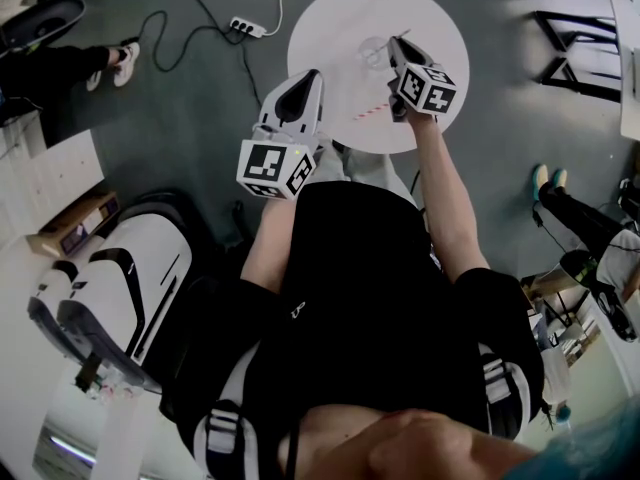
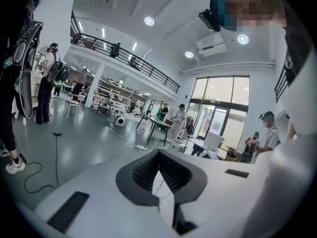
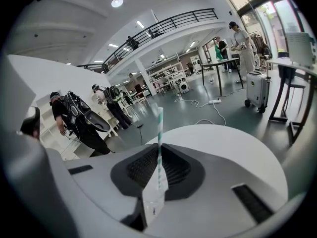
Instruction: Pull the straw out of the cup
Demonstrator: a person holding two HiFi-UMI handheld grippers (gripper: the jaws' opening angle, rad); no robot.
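1. Nearest the person, the left hand-held gripper (image 2: 158, 156) hung at the near edge of the round white worktop (image 1: 335, 13), its jaws pressed together on nothing.
2. Farther out, a red-striped straw (image 1: 372, 111) lay flat on the worktop.
3. Beyond it, the right hand-held gripper (image 3: 158, 161) was clenched on the green-striped straw (image 3: 159, 130), which stood up past its jaws into open air.
4. The clear cup (image 1: 375, 53) sat just beside that gripper's tip; no straw showed in it.
5. The pull looked essentially done, though the green-striped straw's lower end was hidden. Probably only setting it down remained.
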